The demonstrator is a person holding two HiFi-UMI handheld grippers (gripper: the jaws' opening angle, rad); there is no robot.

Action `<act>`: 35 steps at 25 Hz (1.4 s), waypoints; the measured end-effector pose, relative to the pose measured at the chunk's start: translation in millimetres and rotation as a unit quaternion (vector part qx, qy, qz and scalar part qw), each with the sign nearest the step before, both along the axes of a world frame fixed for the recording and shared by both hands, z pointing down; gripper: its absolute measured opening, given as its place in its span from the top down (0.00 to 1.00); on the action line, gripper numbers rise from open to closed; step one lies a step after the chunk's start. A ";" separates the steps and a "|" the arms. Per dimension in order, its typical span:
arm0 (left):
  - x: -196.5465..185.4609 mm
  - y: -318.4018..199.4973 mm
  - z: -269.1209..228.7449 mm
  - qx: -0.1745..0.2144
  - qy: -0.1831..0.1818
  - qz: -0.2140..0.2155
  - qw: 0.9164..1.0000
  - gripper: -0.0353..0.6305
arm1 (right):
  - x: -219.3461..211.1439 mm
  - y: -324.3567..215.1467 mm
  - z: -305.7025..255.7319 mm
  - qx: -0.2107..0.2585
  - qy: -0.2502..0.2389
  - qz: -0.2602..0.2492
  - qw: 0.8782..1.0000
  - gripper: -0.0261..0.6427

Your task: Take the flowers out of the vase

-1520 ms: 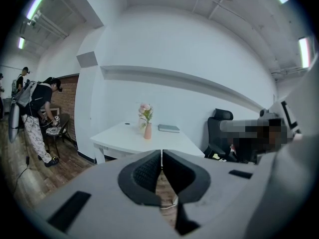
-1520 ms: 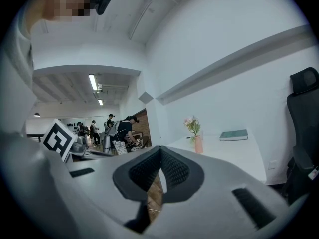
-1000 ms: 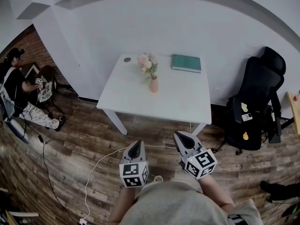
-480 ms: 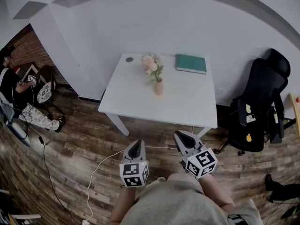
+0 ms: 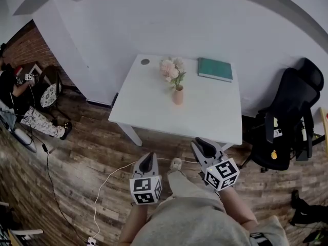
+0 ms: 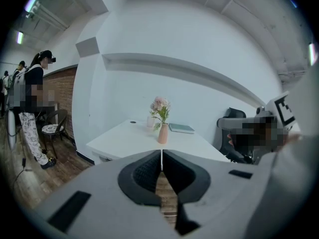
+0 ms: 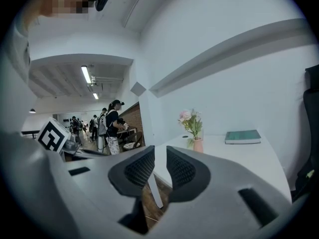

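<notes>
Pink flowers (image 5: 171, 68) stand in a small pink vase (image 5: 178, 95) in the middle of a white table (image 5: 148, 106). Both grippers hang over the wooden floor, short of the table's near edge and well away from the vase. My left gripper (image 5: 147, 158) is shut and holds nothing; in the left gripper view its jaws (image 6: 161, 156) meet below the vase (image 6: 163, 133). My right gripper (image 5: 200, 146) has its jaws opening with a narrow gap and nothing between them. In the right gripper view (image 7: 160, 151) the flowers (image 7: 190, 118) stand far ahead to the right.
A teal book (image 5: 215, 69) lies at the table's far right, and a small dark disc (image 5: 145, 62) at its far left. A black office chair (image 5: 287, 117) stands right of the table. A white cable (image 5: 110, 181) runs across the floor. A person (image 5: 15, 86) sits far left.
The table and vase have come nearer and shifted right in the head view as I stepped forward. A shoe now shows between the grippers. Both grippers have advanced towards the table.
</notes>
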State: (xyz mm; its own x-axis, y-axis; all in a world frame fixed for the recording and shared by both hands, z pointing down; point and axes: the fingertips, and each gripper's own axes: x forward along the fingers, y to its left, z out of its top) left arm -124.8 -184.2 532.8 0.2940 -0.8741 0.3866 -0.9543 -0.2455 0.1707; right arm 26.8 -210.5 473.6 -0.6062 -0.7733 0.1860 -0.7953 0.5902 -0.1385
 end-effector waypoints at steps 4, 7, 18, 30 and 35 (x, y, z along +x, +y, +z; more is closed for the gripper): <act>-4.3 -25.3 2.8 0.002 -0.002 -0.008 1.000 0.93 | -0.5 -30.1 6.6 0.003 0.004 -0.004 1.000 0.82; -7.4 -48.7 -1.7 0.006 -0.007 -0.014 1.000 0.93 | -2.5 -56.7 2.0 0.009 0.002 -0.007 1.000 0.79; -14.6 -131.7 -9.6 0.004 -0.018 -0.022 1.000 0.93 | -11.8 -157.9 -6.7 0.019 0.007 -0.014 1.000 0.71; -15.7 -202.6 -10.2 0.001 -0.020 -0.024 1.000 0.93 | -15.7 -241.0 18.6 -0.002 0.041 -0.020 0.999 0.66; -16.4 -222.0 -8.2 0.001 -0.021 -0.024 0.999 0.93 | -20.2 -263.7 34.2 -0.013 0.057 -0.026 0.998 0.64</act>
